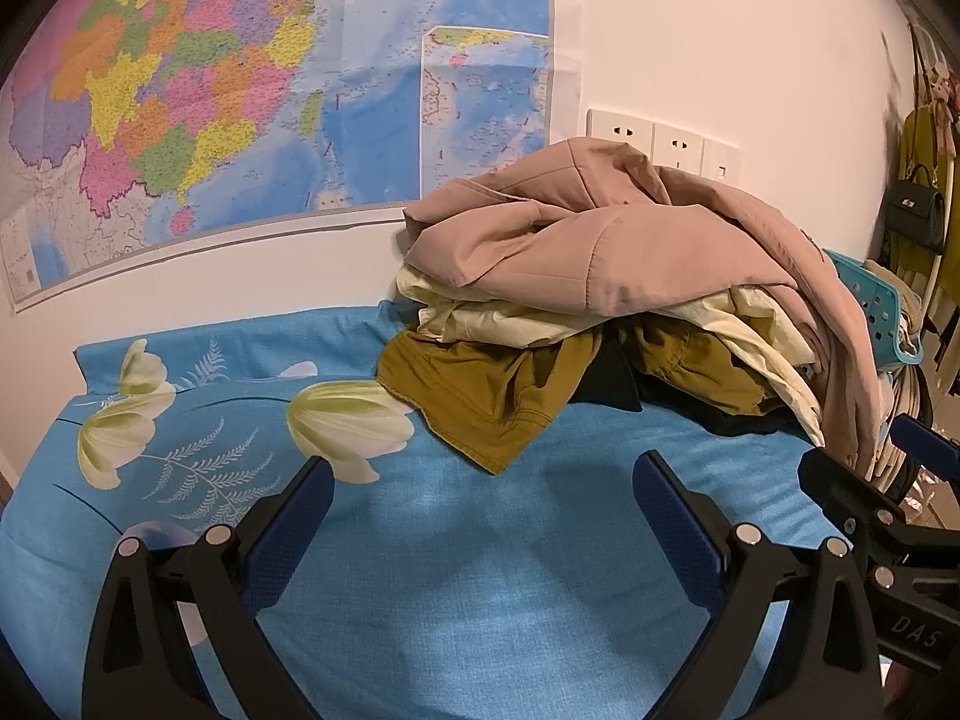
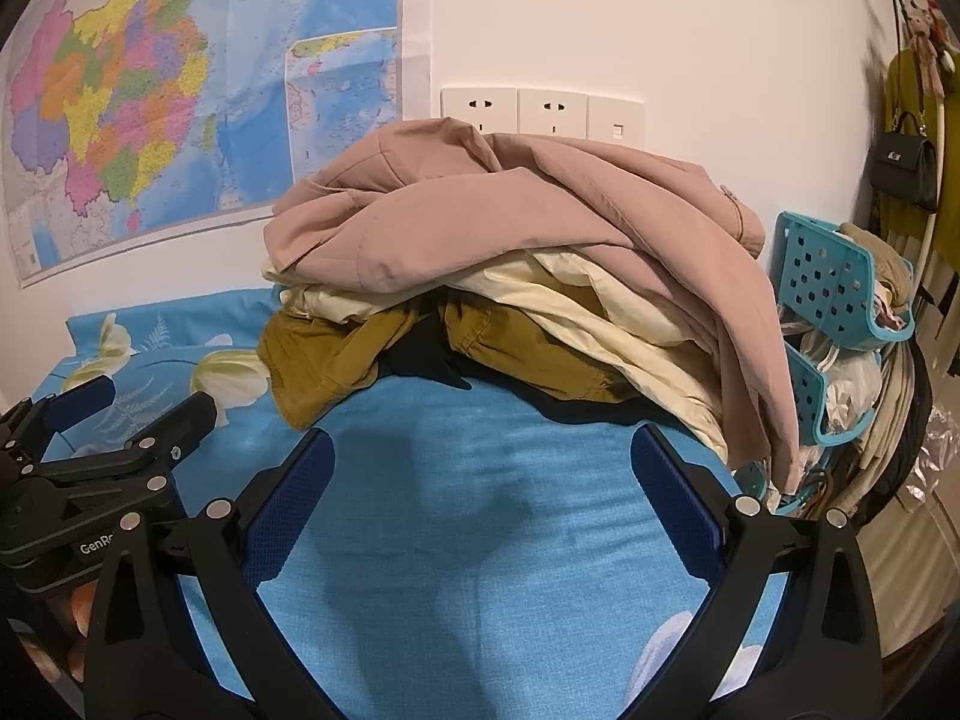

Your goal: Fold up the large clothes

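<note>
A colourful wall map (image 1: pixel 240 90) hangs above a bed covered by a blue sheet (image 2: pixel 480 510) printed with pale flowers. Three white wall sockets (image 2: pixel 543 111) sit beside the map. At the right stands a turquoise perforated rack (image 2: pixel 834 276), with a black handbag (image 2: pixel 903 165) hanging on the wall near it

Before me, a heaped pile of unfolded clothes: pink jacket (image 1: pixel 630 234) on top, cream garment (image 1: pixel 516 315) beneath, mustard garment (image 1: pixel 480 390) lowest, black piece (image 1: pixel 606 381) tucked between.
</note>
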The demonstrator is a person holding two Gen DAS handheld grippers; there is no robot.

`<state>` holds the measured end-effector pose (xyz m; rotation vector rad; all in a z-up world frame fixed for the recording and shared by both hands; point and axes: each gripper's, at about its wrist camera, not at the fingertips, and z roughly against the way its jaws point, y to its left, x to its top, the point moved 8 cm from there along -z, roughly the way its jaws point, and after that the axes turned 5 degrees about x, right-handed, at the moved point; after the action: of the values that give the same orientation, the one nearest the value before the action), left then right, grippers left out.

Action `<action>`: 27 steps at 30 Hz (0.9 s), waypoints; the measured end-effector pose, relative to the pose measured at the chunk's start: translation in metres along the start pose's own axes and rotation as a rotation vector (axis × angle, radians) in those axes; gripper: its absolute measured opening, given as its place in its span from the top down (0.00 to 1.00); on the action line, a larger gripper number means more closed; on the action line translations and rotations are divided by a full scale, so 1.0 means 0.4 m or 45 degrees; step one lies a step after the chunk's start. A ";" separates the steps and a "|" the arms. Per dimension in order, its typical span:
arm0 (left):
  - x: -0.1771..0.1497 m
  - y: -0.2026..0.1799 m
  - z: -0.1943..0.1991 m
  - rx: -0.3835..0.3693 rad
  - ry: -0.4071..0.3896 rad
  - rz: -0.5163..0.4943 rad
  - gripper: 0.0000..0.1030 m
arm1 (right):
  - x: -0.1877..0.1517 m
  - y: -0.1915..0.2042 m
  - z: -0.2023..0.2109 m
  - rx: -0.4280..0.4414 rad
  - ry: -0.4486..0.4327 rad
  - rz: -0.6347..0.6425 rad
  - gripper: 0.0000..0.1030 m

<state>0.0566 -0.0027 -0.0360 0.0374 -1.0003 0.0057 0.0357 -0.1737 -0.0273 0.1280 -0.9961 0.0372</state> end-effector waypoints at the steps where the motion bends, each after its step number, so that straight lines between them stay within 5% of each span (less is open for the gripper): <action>1: 0.000 0.000 0.000 0.002 0.000 0.000 0.06 | 0.000 0.001 0.000 0.001 0.000 0.001 0.05; 27: 0.006 0.004 0.000 0.002 -0.013 0.001 0.06 | 0.009 0.004 -0.004 0.011 -0.004 0.003 0.05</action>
<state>0.0579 -0.0012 -0.0338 0.0388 -1.0102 0.0070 0.0389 -0.1719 -0.0249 0.1346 -0.9996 0.0436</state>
